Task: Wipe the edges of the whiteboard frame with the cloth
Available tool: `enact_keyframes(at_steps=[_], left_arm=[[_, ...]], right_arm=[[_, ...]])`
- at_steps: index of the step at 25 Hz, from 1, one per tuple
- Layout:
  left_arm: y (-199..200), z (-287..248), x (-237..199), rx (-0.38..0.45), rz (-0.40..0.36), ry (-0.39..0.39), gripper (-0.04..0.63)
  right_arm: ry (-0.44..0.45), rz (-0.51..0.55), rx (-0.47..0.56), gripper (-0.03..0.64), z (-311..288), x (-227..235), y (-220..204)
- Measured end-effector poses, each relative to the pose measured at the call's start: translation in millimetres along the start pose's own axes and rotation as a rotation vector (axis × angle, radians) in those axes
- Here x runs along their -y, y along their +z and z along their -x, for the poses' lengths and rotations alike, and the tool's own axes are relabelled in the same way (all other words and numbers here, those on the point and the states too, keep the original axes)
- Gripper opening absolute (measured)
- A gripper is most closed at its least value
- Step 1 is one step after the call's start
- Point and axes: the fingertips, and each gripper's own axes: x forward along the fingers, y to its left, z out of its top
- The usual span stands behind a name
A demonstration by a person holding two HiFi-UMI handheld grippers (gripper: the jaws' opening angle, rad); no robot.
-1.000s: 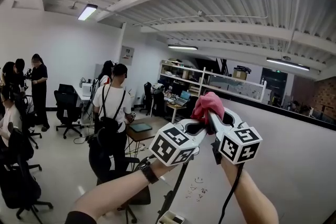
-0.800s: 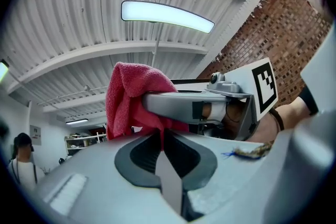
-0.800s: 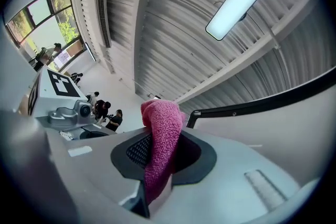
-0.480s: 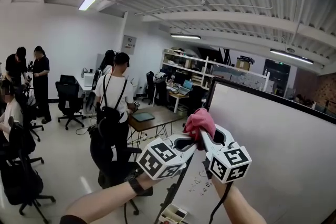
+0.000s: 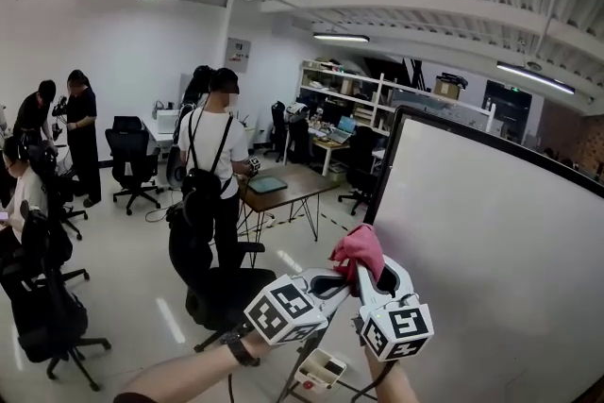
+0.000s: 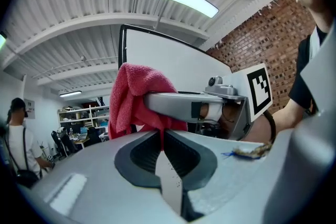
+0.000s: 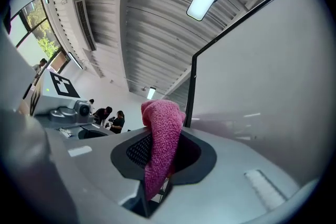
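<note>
A pink cloth [image 5: 357, 245] is bunched at the black left edge of the whiteboard frame [image 5: 382, 175], about halfway down that upright edge. Both grippers are shut on it from below: my left gripper [image 5: 338, 279] comes in from the left and my right gripper [image 5: 364, 271] from the lower right. In the left gripper view the cloth [image 6: 135, 98] rises above the closed jaws, and the right gripper's jaw crosses in front of it. The right gripper view shows the cloth [image 7: 161, 136] pinched between the jaws, with the frame edge [image 7: 191, 87] just behind. Whether the cloth touches the frame I cannot tell.
The white board surface [image 5: 491, 241] fills the right side. A small white box [image 5: 321, 369] sits by the board's lower left. A person with a backpack [image 5: 212, 175] stands beside a dark table [image 5: 283, 192]. Office chairs [image 5: 42, 307] and other people stand at the left.
Both grippers have come down with the cloth from the board's top left corner, along the left edge. The view has tilted down with them.
</note>
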Motion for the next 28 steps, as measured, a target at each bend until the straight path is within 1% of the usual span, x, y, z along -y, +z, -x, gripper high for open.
enact_keyframes(at_steps=[3, 8, 12, 13, 16, 17, 20, 23, 25, 28], left_arm=[[-29.1, 2.6, 12.4, -0.048, 0.048, 0.014, 0.020], [-80.2, -3.8, 32.9, -0.110, 0.132, -0.004, 0.020], [-119.4, -3.1, 48.7, -0.126, 0.156, 0.026, 0.018], [-128.3, -1.6, 52.0, -0.130, 0.176, 0.029, 0.018], [-149.6, 2.2, 59.9, -0.115, 0.290, 0.017, 0.018], [-155.7, 2.1, 61.4, -0.116, 0.312, 0.018, 0.018], [-176.7, -4.4, 71.3, -0.160, 0.315, 0.034, 0.018], [-201.6, -8.7, 80.5, -0.209, 0.337, 0.041, 0.018], [-214.2, -7.1, 87.8, -0.245, 0.356, 0.030, 0.018], [-230.5, -9.1, 100.4, -0.292, 0.395, 0.009, 0.018]], right_arm=[[-0.011, -0.027, -0.039, 0.063, 11.4, -9.7, -30.3], [-0.036, -0.160, -0.127, 0.060, 26.2, -13.5, -85.6], [-0.030, -0.168, -0.205, 0.058, 36.5, -28.9, -121.2], [-0.025, -0.165, -0.220, 0.057, 38.6, -34.5, -128.5], [-0.018, -0.165, -0.256, 0.055, 46.2, -46.1, -147.3], [-0.018, -0.175, -0.269, 0.055, 48.2, -47.8, -153.6], [-0.026, -0.197, -0.323, 0.054, 57.5, -49.1, -176.9], [-0.026, -0.187, -0.368, 0.054, 66.2, -52.7, -203.1], [-0.028, -0.200, -0.398, 0.054, 74.9, -57.1, -216.5], [-0.043, -0.249, -0.456, 0.054, 87.7, -59.6, -236.4]])
